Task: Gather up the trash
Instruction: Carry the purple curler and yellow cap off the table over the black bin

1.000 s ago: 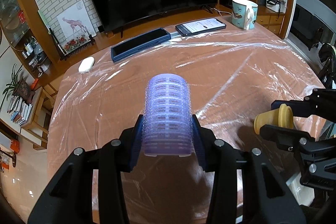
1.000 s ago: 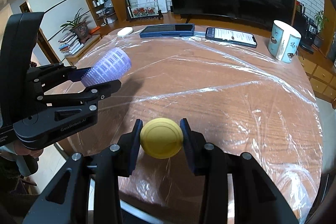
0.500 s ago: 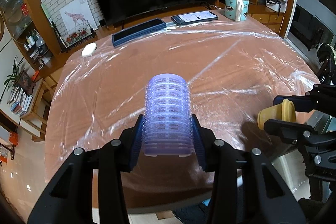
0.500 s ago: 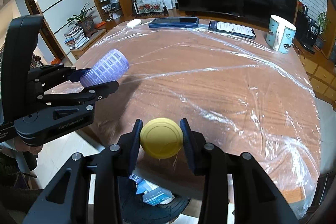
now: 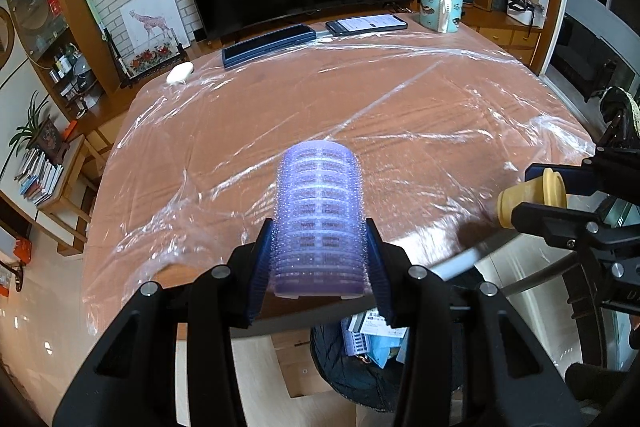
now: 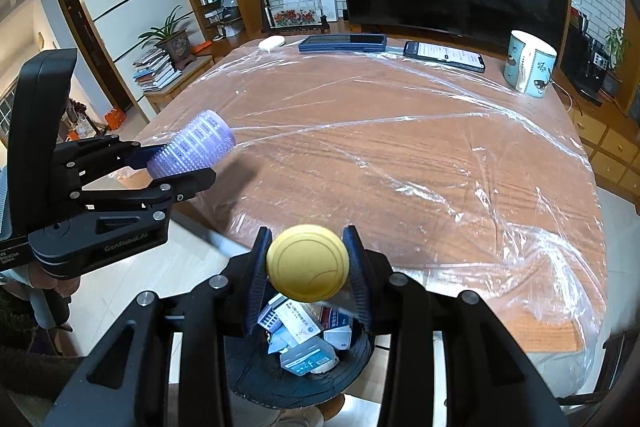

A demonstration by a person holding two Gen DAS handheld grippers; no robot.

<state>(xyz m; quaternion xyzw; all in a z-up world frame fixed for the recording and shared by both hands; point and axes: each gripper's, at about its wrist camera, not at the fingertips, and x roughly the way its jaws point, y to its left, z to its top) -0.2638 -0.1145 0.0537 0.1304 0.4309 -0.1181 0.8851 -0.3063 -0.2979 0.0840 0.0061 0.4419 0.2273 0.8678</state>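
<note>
My left gripper (image 5: pixel 319 259) is shut on a purple hair roller (image 5: pixel 319 215), held at the table's near edge; it also shows in the right wrist view (image 6: pixel 191 147). My right gripper (image 6: pixel 307 267) is shut on a yellow stopper (image 6: pixel 307 262), seen from the side in the left wrist view (image 5: pixel 532 195). A black trash bin (image 6: pixel 256 375) with boxes and paper in it stands on the floor right below both grippers, partly hidden by the fingers; it also shows in the left wrist view (image 5: pixel 344 375).
The wooden table (image 6: pixel 400 155) is covered in clear plastic film. At its far edge lie a dark blue case (image 6: pixel 342 43), a phone (image 6: pixel 443 55), a white oval object (image 6: pixel 271 43) and a teal mug (image 6: pixel 528 68). A TV stands behind.
Both grippers have drawn back from over the table to beyond its near edge, each still holding its object. The trash bin has come into view below them.
</note>
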